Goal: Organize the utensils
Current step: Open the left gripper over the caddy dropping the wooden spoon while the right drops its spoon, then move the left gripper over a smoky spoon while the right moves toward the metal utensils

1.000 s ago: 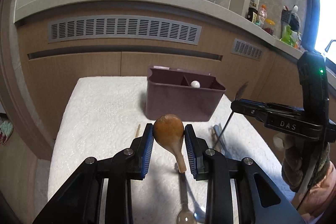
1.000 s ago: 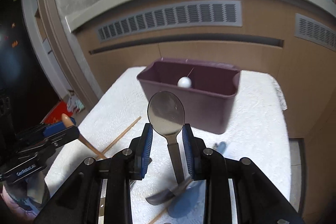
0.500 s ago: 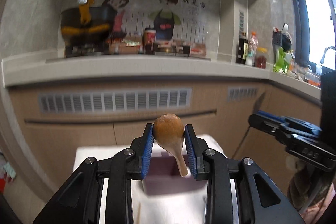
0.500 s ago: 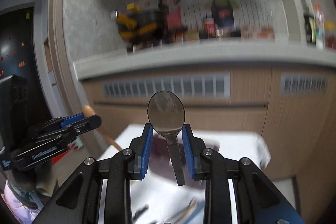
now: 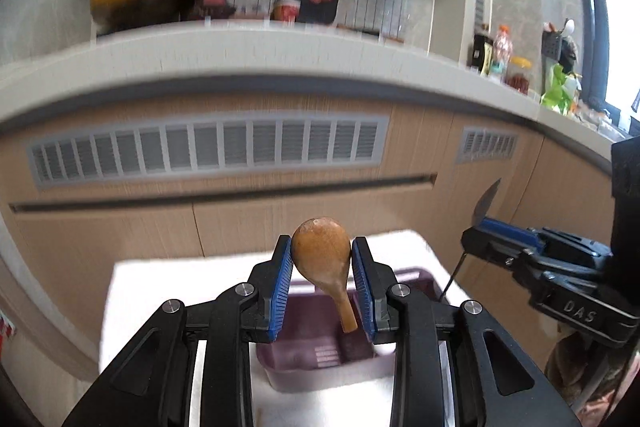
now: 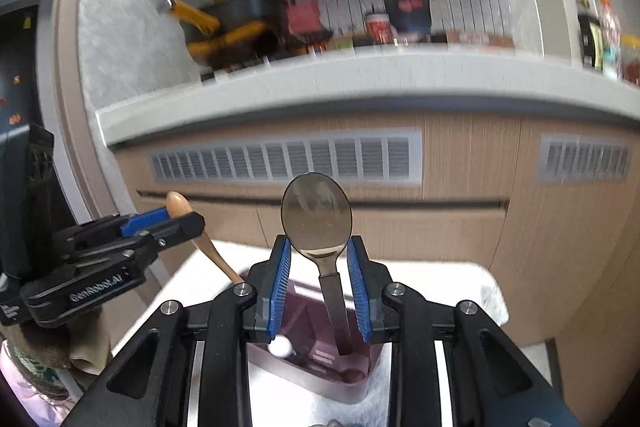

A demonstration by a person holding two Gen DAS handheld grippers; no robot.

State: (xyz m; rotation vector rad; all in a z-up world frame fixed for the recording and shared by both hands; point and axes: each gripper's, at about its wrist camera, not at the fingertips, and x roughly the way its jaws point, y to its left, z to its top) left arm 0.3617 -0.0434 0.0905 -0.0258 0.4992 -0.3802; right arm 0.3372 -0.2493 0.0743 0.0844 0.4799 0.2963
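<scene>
Left wrist view
Left tongs point(image 5: 322, 285): low centre of frame, closed on the wooden spoon point(image 5: 322, 255); blue pads press both sides of its bowl.
Wooden spoon: bowl up, handle slanting down to the lower right, its tip over the caddy point(image 5: 320, 359).
Caddy: purple, open-topped, low centre, on the white-covered counter point(image 5: 168, 283).
Right tongs point(image 5: 486, 233): right edge of frame, closed on the metal spoon point(image 5: 482, 211), which shows edge-on, bowl up, handle down.

Right wrist view
Right tongs point(image 6: 318, 285): low centre, closed on the metal spoon point(image 6: 317, 215) at the base of its bowl.
Metal spoon: bowl up and facing the camera, handle pointing down into the caddy point(image 6: 320, 375), right of its divider.
White ball point(image 6: 281, 346): inside the caddy, left of the divider.
Left tongs point(image 6: 182, 217): left of frame, closed on the wooden spoon point(image 6: 178, 205), handle slanting down to the right toward the caddy.
Counter point(image 6: 460, 287): white cover under the caddy.
</scene>
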